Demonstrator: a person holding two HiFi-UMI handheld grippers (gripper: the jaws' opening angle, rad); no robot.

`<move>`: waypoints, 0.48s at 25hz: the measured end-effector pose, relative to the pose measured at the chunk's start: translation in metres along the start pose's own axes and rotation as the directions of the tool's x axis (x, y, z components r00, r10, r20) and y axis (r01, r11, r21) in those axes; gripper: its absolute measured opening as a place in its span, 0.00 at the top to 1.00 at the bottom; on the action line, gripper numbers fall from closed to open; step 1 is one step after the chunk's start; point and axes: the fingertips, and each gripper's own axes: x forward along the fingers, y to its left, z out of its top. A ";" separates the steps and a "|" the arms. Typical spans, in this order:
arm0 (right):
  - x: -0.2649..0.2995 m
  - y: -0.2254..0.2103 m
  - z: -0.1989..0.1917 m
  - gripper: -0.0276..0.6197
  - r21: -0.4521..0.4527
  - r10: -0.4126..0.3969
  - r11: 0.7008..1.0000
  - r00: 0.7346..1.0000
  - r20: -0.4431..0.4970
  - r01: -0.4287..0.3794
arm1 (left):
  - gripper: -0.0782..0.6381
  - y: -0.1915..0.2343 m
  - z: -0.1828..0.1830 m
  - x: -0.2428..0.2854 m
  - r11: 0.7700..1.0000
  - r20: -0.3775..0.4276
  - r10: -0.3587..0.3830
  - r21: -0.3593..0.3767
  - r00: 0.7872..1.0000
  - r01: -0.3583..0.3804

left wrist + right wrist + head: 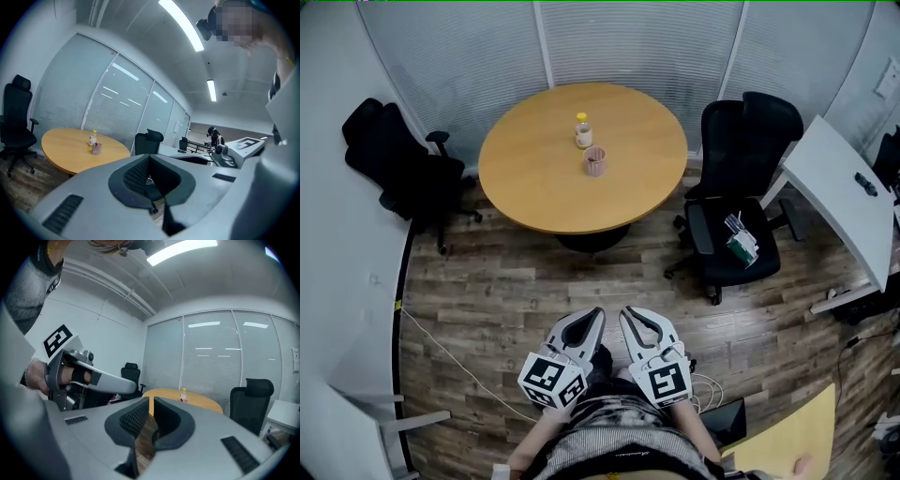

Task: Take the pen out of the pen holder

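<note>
1. So far none of the task looks done. Both claws hang low, close in front of the person's body. They are well apart from the things on the tabletop, and neither touches anything.
2. The left claw (594,319) has its jaws pressed together at the tips, and nothing sits between them. Its own view looks over the closed tips into the room.
3. The right claw (628,319) is just beside the left one. Its jaws are all but together, with only a thin slit between them through which the floor shows. It also holds nothing.
4. Ahead of both claws a stretch of bare wooden floor (506,300) lies between the person and the round tabletop (534,187).
5. Near the middle of that tabletop stands the pen holder (595,161), a small pinkish cup, upright. A little bottle (582,130) with a yellow cap stands just beside it, on the far side.
6. The pen is too small to make out in any view. Since neither claw carries anything, I judge it is inside the holder.
7. Black chairs flank the tabletop. The chair on the right (741,187) has a small packet (741,246) on its seat.
8. By my reckoning everything is left to do: go up to the tabletop, spread one claw, close it on the pen, and lift the pen clear. The other claw may be needed to steady the holder so it does not tip.
</note>
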 end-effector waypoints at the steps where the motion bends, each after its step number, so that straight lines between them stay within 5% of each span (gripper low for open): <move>1: 0.008 -0.003 0.002 0.89 -0.004 -0.001 1.000 1.000 0.001 0.001 | 0.88 0.006 0.004 0.005 1.000 -0.001 -0.006 0.003 1.000 0.006; 12: 0.087 -0.025 0.021 0.89 0.003 -0.025 1.000 1.000 0.003 0.025 | 0.88 0.072 0.030 0.044 0.999 -0.015 -0.049 0.003 0.999 0.049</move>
